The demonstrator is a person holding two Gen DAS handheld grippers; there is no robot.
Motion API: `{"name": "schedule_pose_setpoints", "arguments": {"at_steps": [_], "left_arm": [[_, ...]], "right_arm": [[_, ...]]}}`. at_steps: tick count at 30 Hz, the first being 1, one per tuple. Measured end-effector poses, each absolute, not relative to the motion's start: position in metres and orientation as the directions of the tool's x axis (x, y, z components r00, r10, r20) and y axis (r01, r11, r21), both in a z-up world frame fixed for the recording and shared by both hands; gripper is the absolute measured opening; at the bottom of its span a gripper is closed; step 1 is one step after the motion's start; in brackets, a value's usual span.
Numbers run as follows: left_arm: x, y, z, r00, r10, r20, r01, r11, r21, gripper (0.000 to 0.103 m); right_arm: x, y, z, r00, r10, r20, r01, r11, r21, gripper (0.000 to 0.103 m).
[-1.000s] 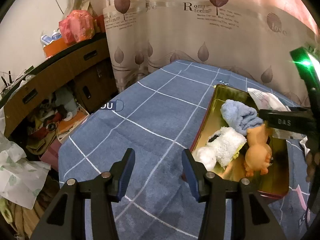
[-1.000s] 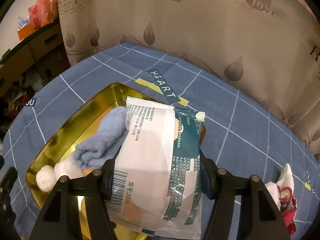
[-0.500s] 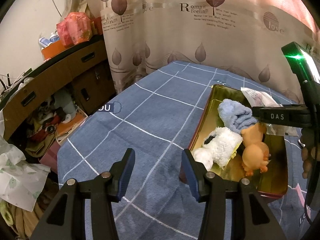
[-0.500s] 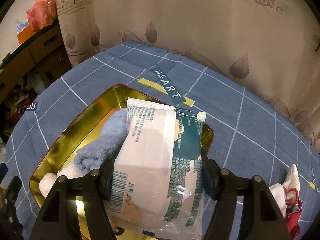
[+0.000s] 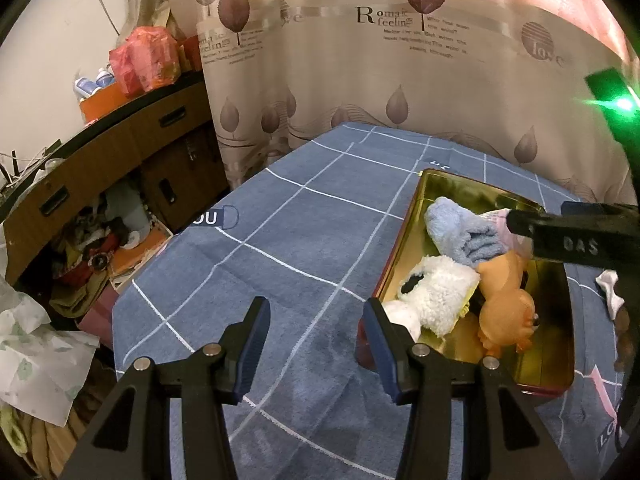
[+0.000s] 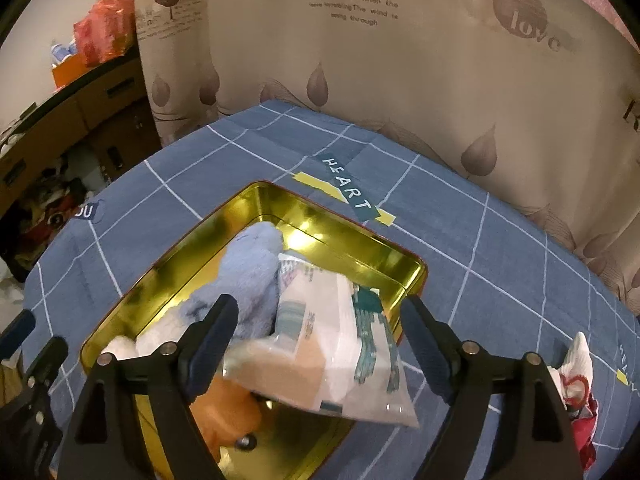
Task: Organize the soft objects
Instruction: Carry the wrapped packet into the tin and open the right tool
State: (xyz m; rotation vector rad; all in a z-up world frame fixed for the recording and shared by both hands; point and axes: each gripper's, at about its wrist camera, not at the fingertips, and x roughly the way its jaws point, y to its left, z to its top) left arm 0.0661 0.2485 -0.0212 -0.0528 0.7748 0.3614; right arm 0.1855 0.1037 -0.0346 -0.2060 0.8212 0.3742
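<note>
A gold tin tray (image 6: 332, 224) lies on the blue checked cloth. It holds a rolled blue towel (image 6: 248, 280), a white plush (image 5: 436, 296) and an orange rubber toy (image 5: 504, 300). My right gripper (image 6: 318, 312) hangs over the tray's near end and its jaws are opening. A clear tissue packet (image 6: 332, 344), blurred and tilted, lies loose between them on the towel and toy, with neither pad pressing on it. My left gripper (image 5: 316, 312) stands open above the bare cloth, just left of the tray (image 5: 400, 248), with nothing between its fingers.
A red and white soft item (image 6: 576, 384) lies on the cloth to the right of the tray. A leaf-print curtain (image 5: 400, 80) hangs behind the bed. A brown dresser (image 5: 100, 168) and floor clutter (image 5: 92, 252) stand past the left edge of the cloth.
My right gripper's jaws have spread and let go of the tissue packet, which has tipped down into the tray. The left gripper has stayed in place.
</note>
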Motion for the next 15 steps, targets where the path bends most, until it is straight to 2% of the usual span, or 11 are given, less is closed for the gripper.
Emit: {"name": "schedule_pose_setpoints", "arguments": {"at_steps": [15], "left_arm": [[0.066,0.245,-0.02,0.652,0.303,-0.695,-0.33,0.939,0.1,0.05]], "right_arm": [[0.123,0.041,-0.033,0.624,0.301,-0.721,-0.39,0.92,0.047,0.089]]}}
